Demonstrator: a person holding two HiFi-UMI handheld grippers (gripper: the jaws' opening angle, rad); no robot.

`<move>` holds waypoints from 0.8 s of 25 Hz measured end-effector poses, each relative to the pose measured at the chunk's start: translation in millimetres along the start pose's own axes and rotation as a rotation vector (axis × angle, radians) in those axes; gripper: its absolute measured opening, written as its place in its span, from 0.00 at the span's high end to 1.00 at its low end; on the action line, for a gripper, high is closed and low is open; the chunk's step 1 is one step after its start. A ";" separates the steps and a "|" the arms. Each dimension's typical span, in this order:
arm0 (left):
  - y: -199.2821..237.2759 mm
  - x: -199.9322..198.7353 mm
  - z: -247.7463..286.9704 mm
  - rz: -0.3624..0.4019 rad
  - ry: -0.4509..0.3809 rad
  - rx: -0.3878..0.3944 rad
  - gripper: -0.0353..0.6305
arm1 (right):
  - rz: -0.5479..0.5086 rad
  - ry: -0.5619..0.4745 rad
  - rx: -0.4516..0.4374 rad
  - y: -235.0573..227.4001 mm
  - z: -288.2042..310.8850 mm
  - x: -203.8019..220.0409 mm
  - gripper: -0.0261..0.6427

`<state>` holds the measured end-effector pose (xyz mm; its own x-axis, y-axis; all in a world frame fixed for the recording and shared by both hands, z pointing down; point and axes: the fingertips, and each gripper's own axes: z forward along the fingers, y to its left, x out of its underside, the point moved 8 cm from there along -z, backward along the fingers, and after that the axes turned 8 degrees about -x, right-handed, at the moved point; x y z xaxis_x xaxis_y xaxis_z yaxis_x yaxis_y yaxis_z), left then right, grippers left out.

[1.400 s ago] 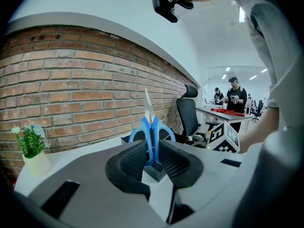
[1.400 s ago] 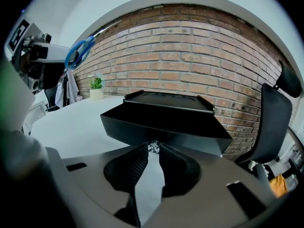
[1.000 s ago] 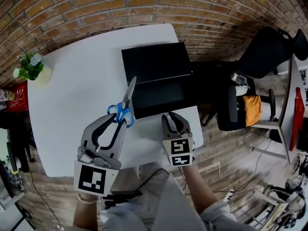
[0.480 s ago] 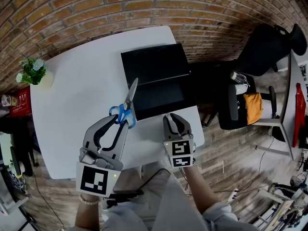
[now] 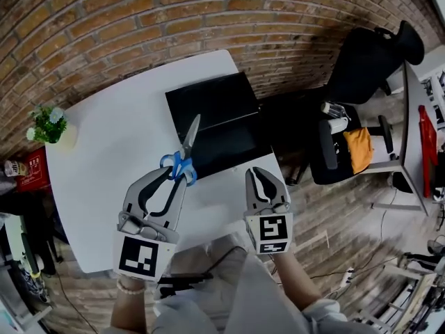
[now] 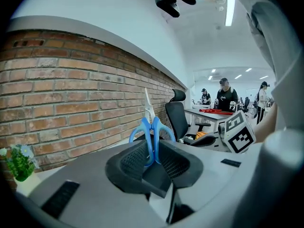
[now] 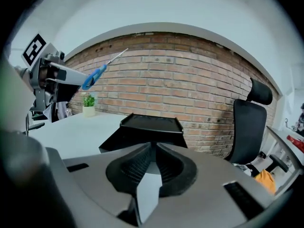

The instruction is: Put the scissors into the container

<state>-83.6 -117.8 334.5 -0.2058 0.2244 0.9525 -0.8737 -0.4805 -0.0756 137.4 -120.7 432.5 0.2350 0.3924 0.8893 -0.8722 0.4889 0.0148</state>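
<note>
Head view shows the left tongs (image 5: pixel 175 175) clamped on the blue handles of the scissors (image 5: pixel 188 138), blades pointing ahead at the black container (image 5: pixel 215 106) on the desk (image 5: pixel 104 145), while the right tongs (image 5: pixel 256 172) alongside are pressed together, empty.

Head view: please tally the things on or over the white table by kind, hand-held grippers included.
Blue-handled metal scissors: 1
Black rectangular container: 1
Small green potted plant: 1
Hand-held grey grippers: 2, the left gripper and the right gripper
Total: 5
</note>
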 end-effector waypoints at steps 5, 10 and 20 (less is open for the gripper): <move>-8.2 -8.1 18.2 0.096 -0.002 0.063 0.81 | 0.014 -0.025 0.025 -8.8 -22.6 -13.3 0.87; -15.7 -5.6 47.6 0.132 0.031 0.117 0.81 | 0.024 -0.038 0.067 -19.2 -43.6 -14.5 0.87; -40.7 28.2 124.3 0.238 0.249 0.276 0.81 | 0.081 -0.067 0.134 -45.9 -65.8 -11.4 0.87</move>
<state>0.9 -197.3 401.2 -0.5165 0.2616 0.8154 -0.6457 -0.7444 -0.1702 202.9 -96.3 391.6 0.1363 0.3717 0.9183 -0.9378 0.3473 -0.0014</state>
